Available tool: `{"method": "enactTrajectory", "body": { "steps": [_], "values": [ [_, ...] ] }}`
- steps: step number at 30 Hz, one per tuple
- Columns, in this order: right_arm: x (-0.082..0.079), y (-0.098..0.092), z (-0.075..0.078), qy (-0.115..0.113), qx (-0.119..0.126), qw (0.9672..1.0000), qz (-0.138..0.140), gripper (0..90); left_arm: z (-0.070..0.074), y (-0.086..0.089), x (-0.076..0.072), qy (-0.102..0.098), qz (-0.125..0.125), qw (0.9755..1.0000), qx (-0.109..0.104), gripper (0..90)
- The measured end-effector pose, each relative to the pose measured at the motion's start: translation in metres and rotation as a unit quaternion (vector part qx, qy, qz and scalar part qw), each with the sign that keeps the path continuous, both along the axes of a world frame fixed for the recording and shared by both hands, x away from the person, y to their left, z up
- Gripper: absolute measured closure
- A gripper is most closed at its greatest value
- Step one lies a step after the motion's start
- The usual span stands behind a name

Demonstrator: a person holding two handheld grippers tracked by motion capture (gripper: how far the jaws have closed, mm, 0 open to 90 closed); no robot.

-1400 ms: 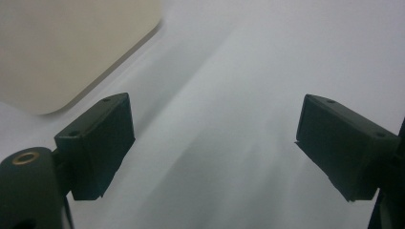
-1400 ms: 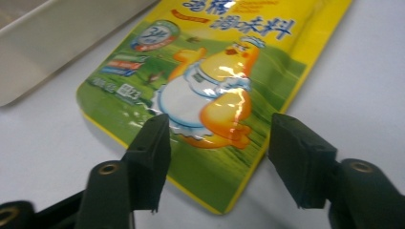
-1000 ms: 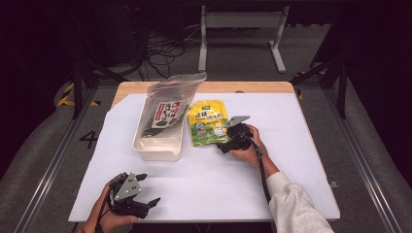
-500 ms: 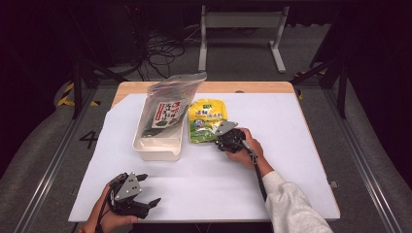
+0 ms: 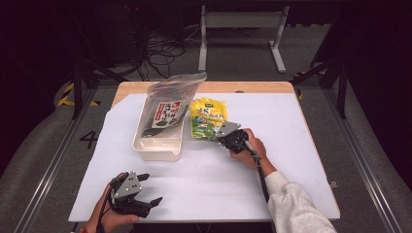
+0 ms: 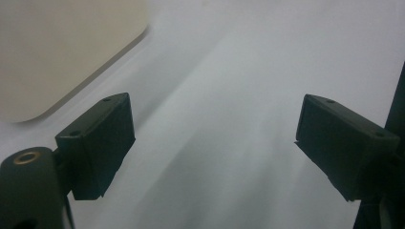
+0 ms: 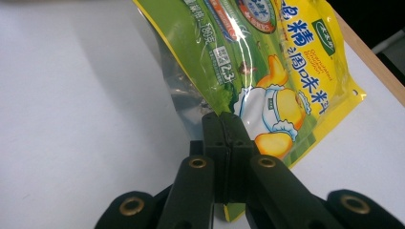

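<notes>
Right tongs [image 7: 228, 125] have just closed, clamped on the lower edge of the yellow-green foil pouch [image 7: 267, 71]. Left tongs [image 6: 215, 143] gape wide, holding nothing; the cream plastic tub [image 6: 57, 47] lies ahead-left of them.

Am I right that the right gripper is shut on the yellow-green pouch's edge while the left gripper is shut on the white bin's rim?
Not quite. The right gripper is shut on the yellow-green pouch, but the left gripper holds nothing: the left gripper view shows its jaws wide apart over the bare table, with the white bin off to one side.
</notes>
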State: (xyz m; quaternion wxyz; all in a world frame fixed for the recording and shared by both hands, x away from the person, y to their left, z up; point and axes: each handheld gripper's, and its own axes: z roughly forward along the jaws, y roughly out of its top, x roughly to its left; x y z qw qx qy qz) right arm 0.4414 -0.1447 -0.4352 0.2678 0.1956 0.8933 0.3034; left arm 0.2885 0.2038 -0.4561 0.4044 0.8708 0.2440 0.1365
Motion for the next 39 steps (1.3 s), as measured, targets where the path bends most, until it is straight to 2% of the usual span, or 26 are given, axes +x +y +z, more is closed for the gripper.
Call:
{"method": "enactTrajectory", "body": {
  "steps": [4,5,6,8,9,12,16,17,18,19,21,23,26,29,34,35,36,37,39],
  "values": [
    [-0.019,-0.009,0.001,0.006,0.001,0.9998,0.017,89.8,0.000,-0.005,0.001,0.002,-0.004,1.0000,-0.001,14.2],
    [-0.019,-0.009,0.001,0.006,0.001,0.9998,0.017,89.8,0.000,-0.005,0.001,0.002,-0.004,1.0000,-0.001,14.2],
    [-0.030,-0.013,0.000,0.009,-0.002,0.9996,0.028,89.7,0.001,-0.008,0.002,0.002,-0.008,1.0000,-0.001,14.2],
    [-0.042,-0.016,0.000,0.010,-0.005,0.9992,0.038,89.5,0.001,-0.010,0.002,0.004,-0.007,1.0000,-0.001,14.2],
    [-0.042,-0.016,0.000,0.010,-0.005,0.9992,0.038,89.5,0.001,-0.012,0.004,0.003,-0.007,1.0000,0.004,14.2],
    [-0.063,-0.019,-0.001,0.019,-0.009,0.9981,0.059,89.0,0.001,-0.019,0.007,0.009,-0.005,0.9999,0.005,14.3],
    [-0.084,-0.022,-0.002,0.026,-0.003,0.9972,0.071,88.8,0.001,-0.029,0.011,0.021,-0.017,0.9996,-0.007,14.5],
    [-0.084,-0.022,-0.002,0.026,-0.003,0.9972,0.071,88.8,0.001,-0.029,0.011,0.021,-0.017,0.9996,-0.007,14.6],
    [-0.093,-0.023,-0.001,0.029,-0.002,0.9968,0.075,88.8,0.001,-0.033,0.012,0.025,-0.021,0.9994,-0.009,14.5],
    [-0.093,-0.023,-0.001,0.029,-0.002,0.9968,0.075,88.8,0.001,-0.035,0.013,0.026,-0.024,0.9994,-0.009,14.5],
    [-0.106,-0.025,-0.001,0.034,0.002,0.9960,0.083,88.7,0.001,-0.043,0.017,0.037,-0.027,0.9987,-0.020,14.4],
    [-0.110,-0.025,-0.001,0.036,0.003,0.9958,0.084,88.6,0.001,-0.045,0.018,0.043,-0.030,0.9983,-0.025,14.1],
    [-0.130,-0.029,-0.003,0.042,0.003,0.9947,0.094,88.3,0.001,-0.055,0.023,0.053,-0.037,0.9973,-0.034,13.7],
    [-0.140,-0.031,-0.003,0.046,0.004,0.9941,0.098,88.2,0.002,-0.063,0.028,0.072,-0.044,0.9950,-0.054,13.5],
    [-0.156,-0.037,-0.006,0.057,0.007,0.9935,0.099,88.4,-0.001,-0.075,0.037,0.102,-0.047,0.9914,-0.067,12.6],
    [-0.158,-0.038,-0.007,0.064,0.007,0.9929,0.100,90.0,-0.002,-0.076,0.040,0.110,-0.048,0.9902,-0.071,12.5],
    [-0.159,-0.039,-0.008,0.084,0.014,0.9902,0.110,90.0,-0.003,-0.078,0.042,0.116,-0.043,0.9896,-0.074,12.3],
    [-0.161,-0.041,-0.011,0.093,0.021,0.9898,0.106,90.0,-0.004,-0.081,0.044,0.119,-0.041,0.9894,-0.072,12.2],
    [-0.163,-0.041,-0.015,0.079,0.002,0.9922,0.096,90.0,-0.007,-0.085,0.048,0.129,-0.038,0.9884,-0.070,12.2]
  ]
}}
